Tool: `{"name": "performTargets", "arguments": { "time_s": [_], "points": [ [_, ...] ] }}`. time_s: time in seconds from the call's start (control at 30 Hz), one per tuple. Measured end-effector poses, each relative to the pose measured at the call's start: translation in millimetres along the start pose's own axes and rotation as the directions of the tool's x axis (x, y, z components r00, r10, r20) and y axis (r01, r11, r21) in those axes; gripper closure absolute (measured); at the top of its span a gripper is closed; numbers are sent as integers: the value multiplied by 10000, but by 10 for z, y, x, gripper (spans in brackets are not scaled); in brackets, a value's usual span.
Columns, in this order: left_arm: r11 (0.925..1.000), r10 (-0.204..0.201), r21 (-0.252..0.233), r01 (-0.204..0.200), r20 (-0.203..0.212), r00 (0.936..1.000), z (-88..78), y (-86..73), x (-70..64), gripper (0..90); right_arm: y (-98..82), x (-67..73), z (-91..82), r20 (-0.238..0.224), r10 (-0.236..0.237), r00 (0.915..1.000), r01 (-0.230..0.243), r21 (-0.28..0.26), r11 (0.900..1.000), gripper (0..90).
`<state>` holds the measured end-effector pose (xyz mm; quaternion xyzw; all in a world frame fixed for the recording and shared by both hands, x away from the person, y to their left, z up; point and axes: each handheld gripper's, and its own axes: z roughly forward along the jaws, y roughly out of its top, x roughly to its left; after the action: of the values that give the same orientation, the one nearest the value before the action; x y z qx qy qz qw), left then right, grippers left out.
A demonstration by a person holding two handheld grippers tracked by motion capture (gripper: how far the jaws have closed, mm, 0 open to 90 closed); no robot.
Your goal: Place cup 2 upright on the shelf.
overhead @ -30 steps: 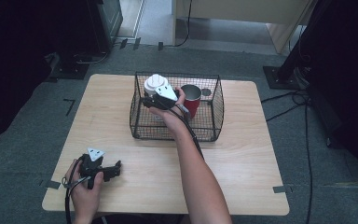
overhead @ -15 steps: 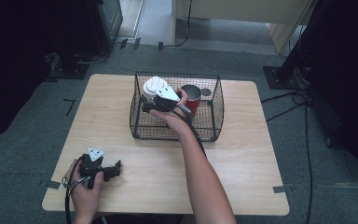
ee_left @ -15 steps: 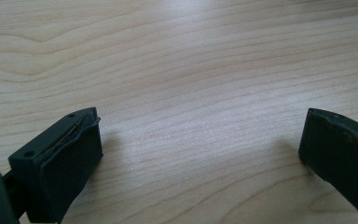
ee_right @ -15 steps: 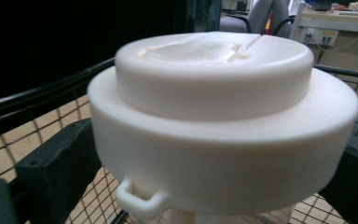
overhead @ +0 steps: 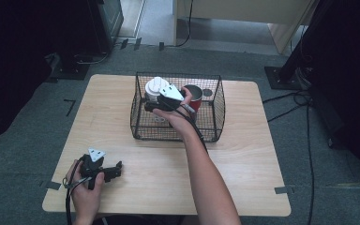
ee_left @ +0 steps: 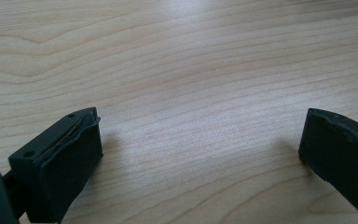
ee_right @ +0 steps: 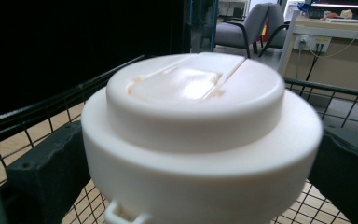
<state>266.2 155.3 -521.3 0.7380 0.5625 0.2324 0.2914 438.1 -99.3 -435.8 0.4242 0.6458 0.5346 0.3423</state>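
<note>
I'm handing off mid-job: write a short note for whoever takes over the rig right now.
Right gripper: inside the wire basket, around the white lidded cup. Its jaws have just been opening, so the cup sits between the fingers, but I can't confirm that they press on it.
Left gripper: open, nothing between its fingers, resting on the table at the near left corner.
Things: white cup at the basket's left side, red mug beside it in the basket.
Done: both cups are in the basket.
Left: probably draw the right gripper back out without tipping the cup.
</note>
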Motion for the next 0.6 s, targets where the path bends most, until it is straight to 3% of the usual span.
{"name": "performTargets", "arguments": {
  "time_s": [0.6],
  "points": [
    [10000, 1, 1, -1, 3, 10000, 0, 0, 0, 0, 134, -31, -151, -32, 217, 9998, -218, -426, 9989, 0]
  ]
}}
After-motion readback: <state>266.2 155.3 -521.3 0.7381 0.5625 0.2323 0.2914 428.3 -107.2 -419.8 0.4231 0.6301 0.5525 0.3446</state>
